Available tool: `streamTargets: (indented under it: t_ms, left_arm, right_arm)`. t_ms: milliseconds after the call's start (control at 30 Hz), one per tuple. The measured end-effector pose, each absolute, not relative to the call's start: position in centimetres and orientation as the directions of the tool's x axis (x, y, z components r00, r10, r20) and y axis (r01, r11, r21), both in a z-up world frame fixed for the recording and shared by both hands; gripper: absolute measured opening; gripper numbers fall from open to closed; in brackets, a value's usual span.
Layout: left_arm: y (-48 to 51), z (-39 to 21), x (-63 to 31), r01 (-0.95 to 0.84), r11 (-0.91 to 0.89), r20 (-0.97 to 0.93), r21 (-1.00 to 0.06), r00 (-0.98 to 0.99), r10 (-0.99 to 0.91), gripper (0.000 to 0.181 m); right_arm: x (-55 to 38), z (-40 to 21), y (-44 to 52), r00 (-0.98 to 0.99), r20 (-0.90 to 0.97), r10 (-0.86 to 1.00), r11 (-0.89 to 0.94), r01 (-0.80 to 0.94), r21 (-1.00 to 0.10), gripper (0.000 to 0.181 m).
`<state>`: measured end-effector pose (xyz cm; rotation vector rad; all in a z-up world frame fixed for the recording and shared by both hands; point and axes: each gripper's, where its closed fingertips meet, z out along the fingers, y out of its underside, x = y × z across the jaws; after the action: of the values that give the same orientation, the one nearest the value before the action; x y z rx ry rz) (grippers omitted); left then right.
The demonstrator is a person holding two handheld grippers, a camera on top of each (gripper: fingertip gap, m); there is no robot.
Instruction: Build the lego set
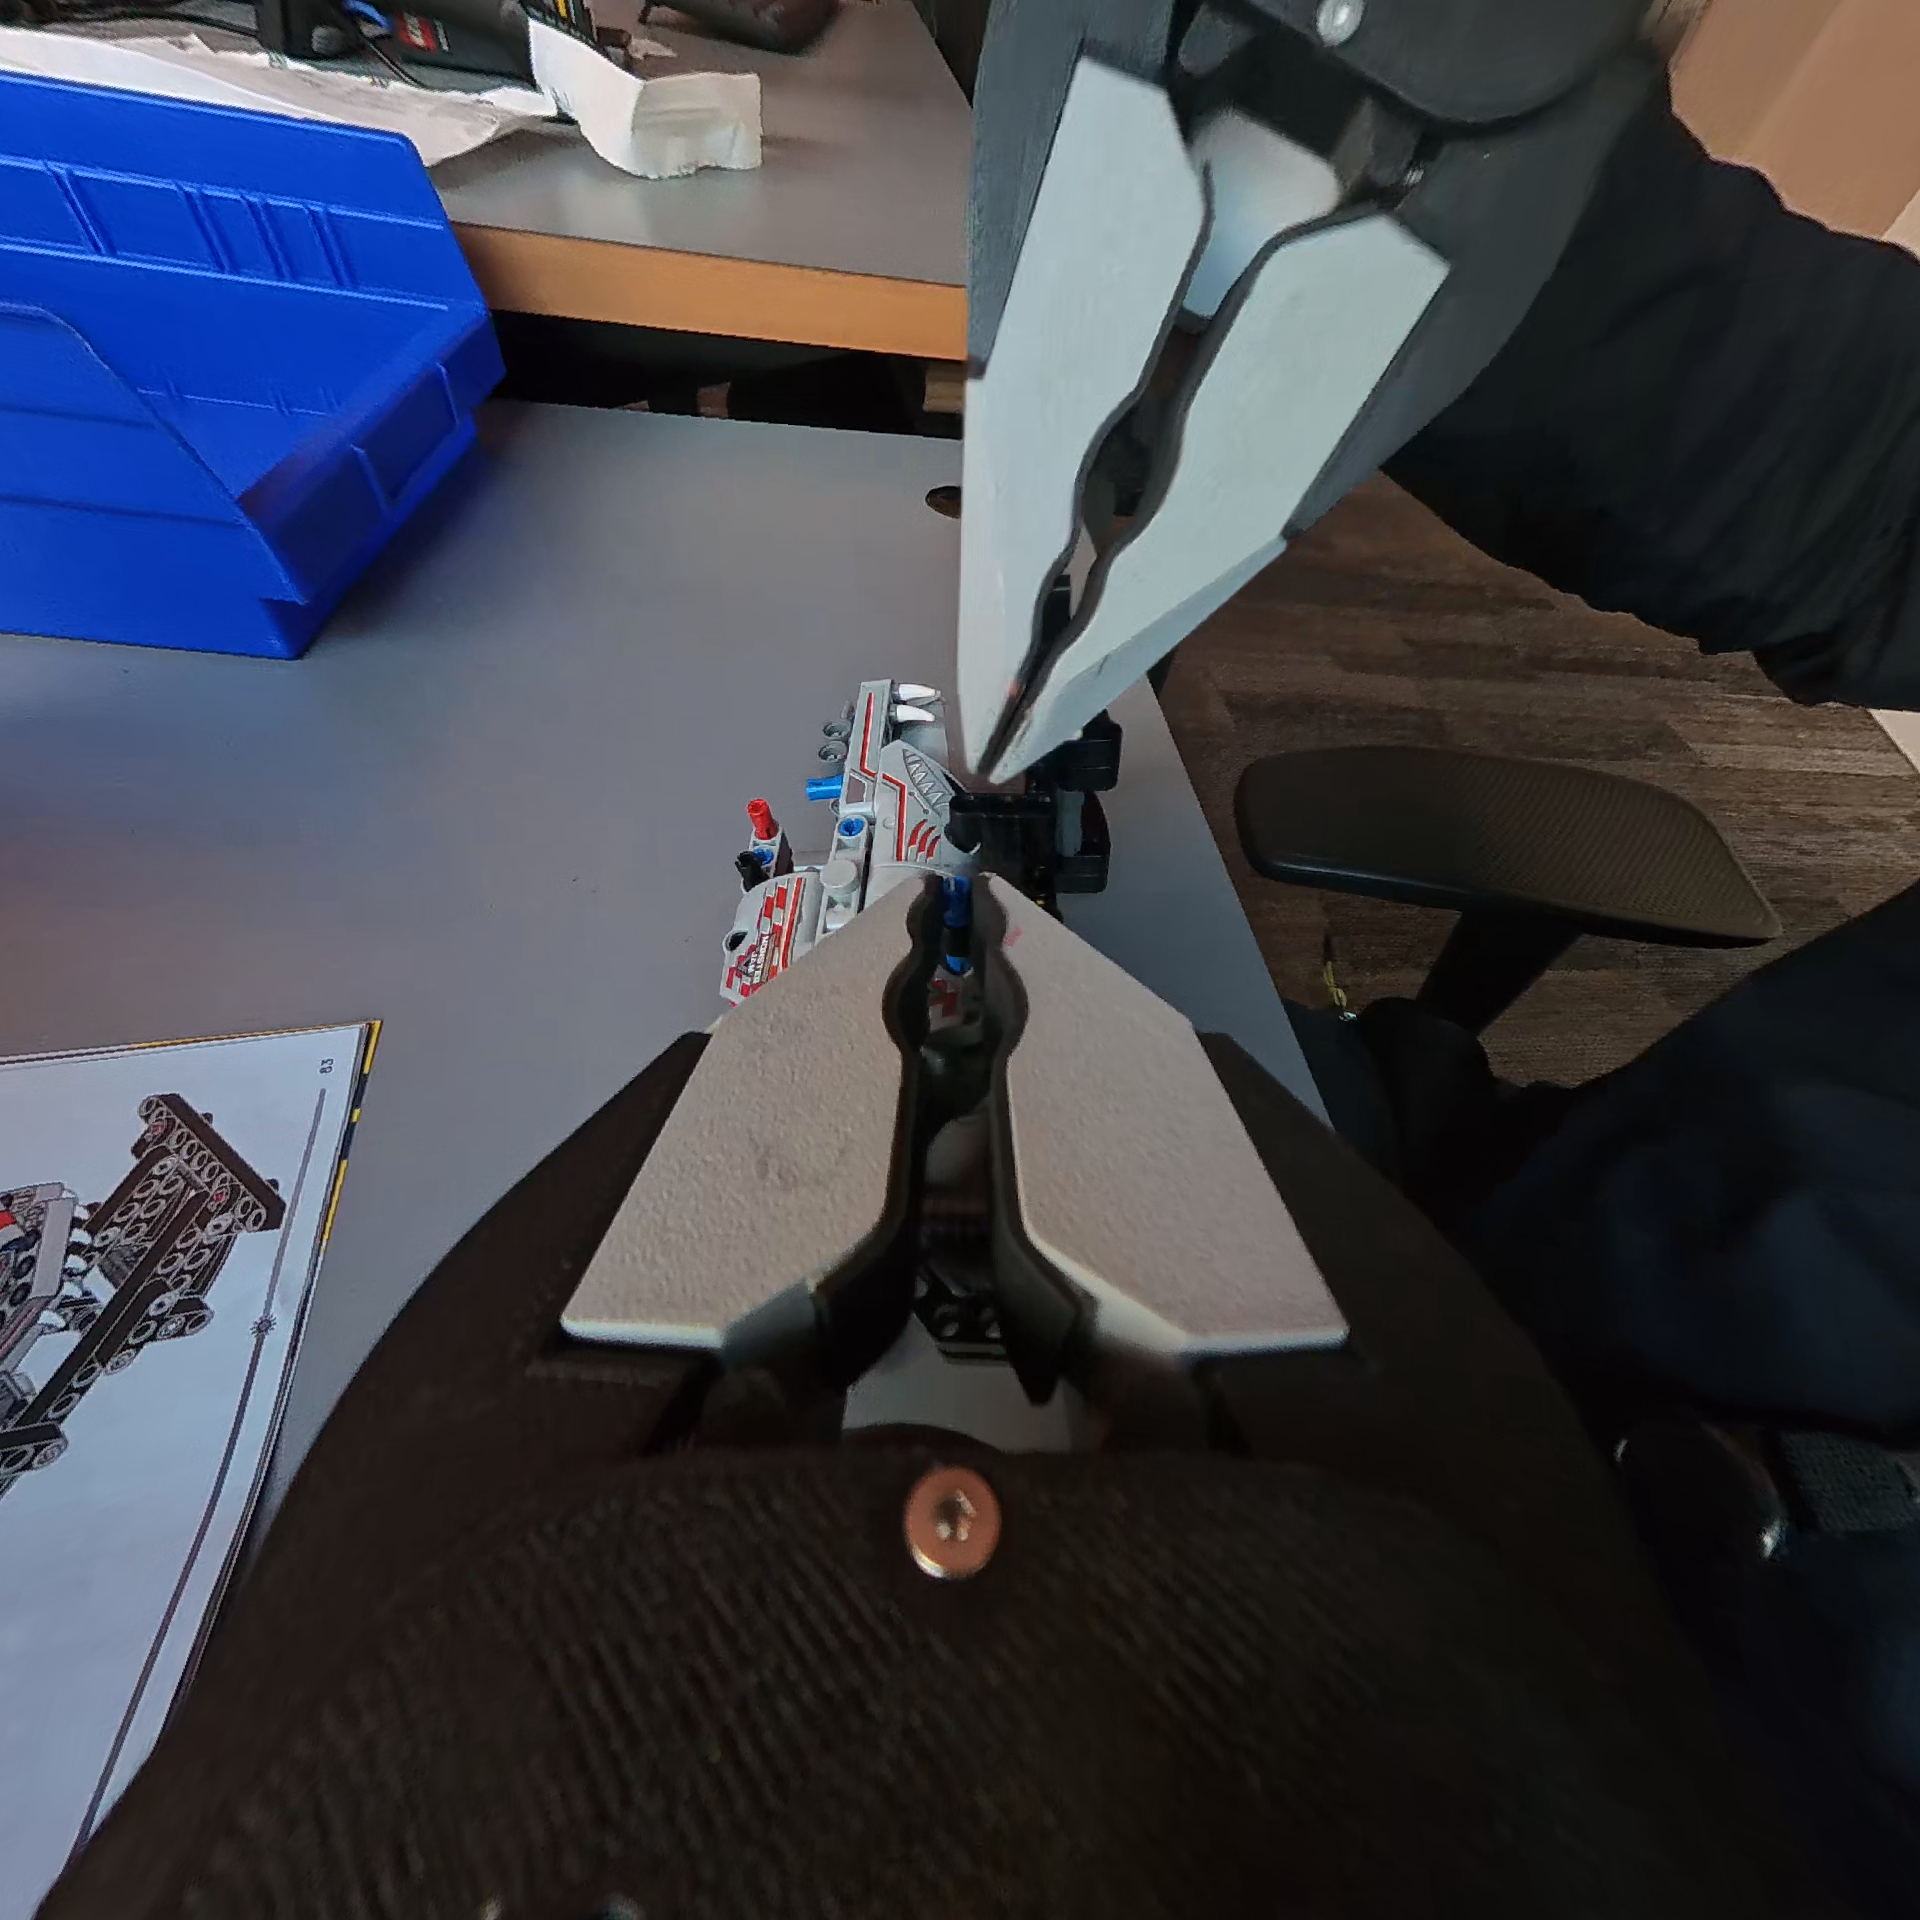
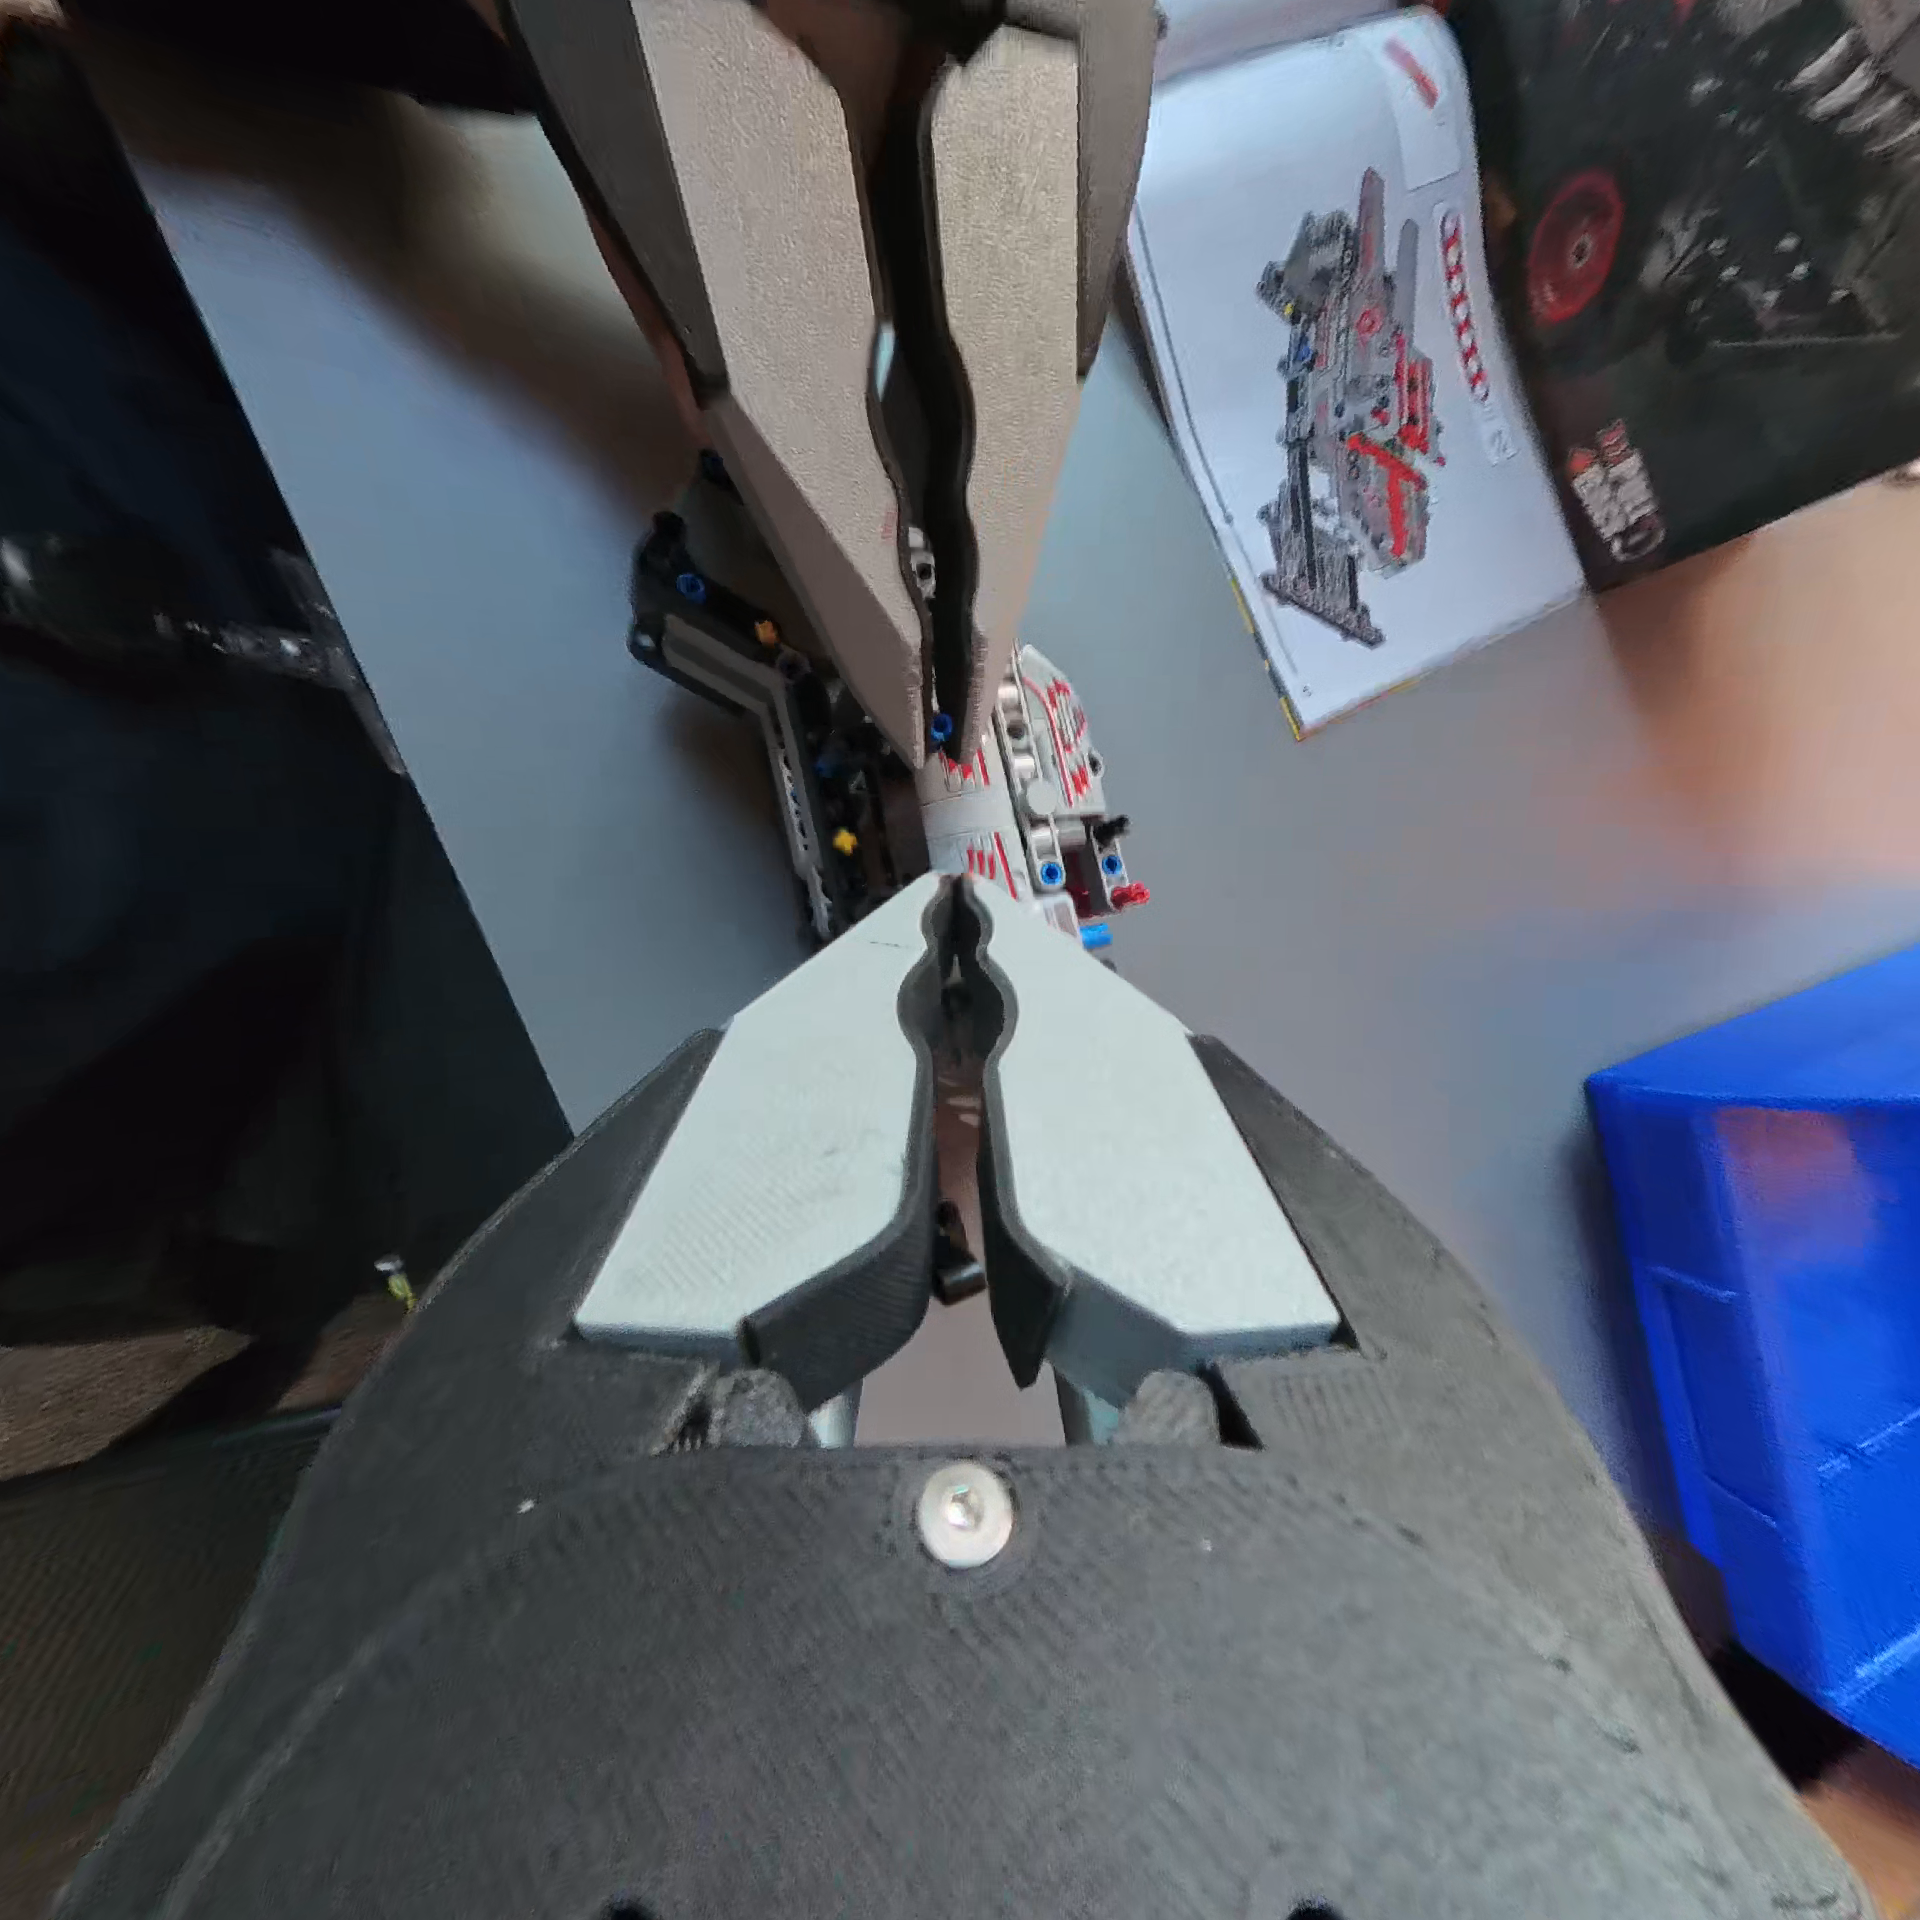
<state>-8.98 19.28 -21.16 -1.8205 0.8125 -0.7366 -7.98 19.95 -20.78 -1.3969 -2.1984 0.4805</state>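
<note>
A part-built Lego model [image 1: 883, 821], grey with red stickers on a black frame, lies on the grey table [image 1: 468, 727] near its right edge. It also shows in the right wrist view [image 2: 1039, 800]. My left gripper [image 1: 956, 894] is shut on a blue pin [image 1: 956, 925] at the model's near end; the pin also shows at that gripper's tips [image 2: 940, 727]. My right gripper [image 2: 956, 883] is shut, and comes down from above in the left wrist view [image 1: 987, 771]. Its tips touch a black part [image 1: 997, 821] of the model. I cannot tell whether it holds anything.
A blue bin [image 1: 208, 364] stands at the back left, also in the right wrist view [image 2: 1766, 1351]. An open instruction booklet [image 1: 156, 1299] lies near left, next to the set's box [image 2: 1714, 260]. A chair [image 1: 1507, 852] stands beyond the table's right edge. Crumpled paper [image 1: 675, 114] lies on a far table. Only a small space, under 4 cm, lies between the two pairs of fingers.
</note>
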Motion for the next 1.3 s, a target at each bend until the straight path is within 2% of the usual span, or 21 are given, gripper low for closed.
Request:
streamTargets:
  t_ms: [133, 300, 467, 567, 867, 1067, 1300]
  left_arm:
    - [19.3, -21.2, -9.0, -0.201, -0.309, 0.135, -0.930, 0.594, -0.793, 0.002]
    - [19.2, -21.2, -8.9, -0.194, -0.315, 0.147, -0.929, 0.589, -0.795, 0.002]
    - [19.2, -21.2, -9.0, -0.192, -0.309, 0.145, -0.931, 0.585, -0.798, 0.002]
    - [19.2, -21.2, -9.1, -0.179, -0.317, 0.161, -0.931, 0.579, -0.799, 0.002]
    - [19.1, -21.2, -9.4, -0.078, -0.413, 0.320, -0.907, 0.509, -0.799, 0.005]
    - [19.3, -20.1, -10.8, -0.020, -0.418, 0.351, -0.908, 0.506, -0.788, 0.007]
    - [19.3, -21.4, -10.2, -0.103, -0.417, 0.305, -0.903, 0.531, -0.791, 0.003]
  right_arm:
    - [-8.8, -19.2, 19.2, -0.354, 0.167, 0.920, 0.380, 0.707, -0.596, 0.000]
    - [-8.4, -21.9, 20.1, -0.354, 0.184, 0.917, 0.397, 0.768, -0.502, 0.000]
    - [-9.6, -19.1, 18.0, -0.390, 0.130, 0.912, 0.382, 0.689, -0.616, 0.000]
    - [-9.3, -21.6, 18.4, -0.387, 0.127, 0.913, 0.390, 0.743, -0.544, 0.000]
    - [-9.3, -21.7, 18.8, -0.363, 0.155, 0.919, 0.386, 0.739, -0.552, 0.000]
    - [-9.1, -21.7, 18.9, -0.364, 0.160, 0.918, 0.389, 0.739, -0.551, 0.000]
    - [-9.3, -21.6, 19.2, -0.353, 0.165, 0.921, 0.384, 0.748, -0.541, 0.000]
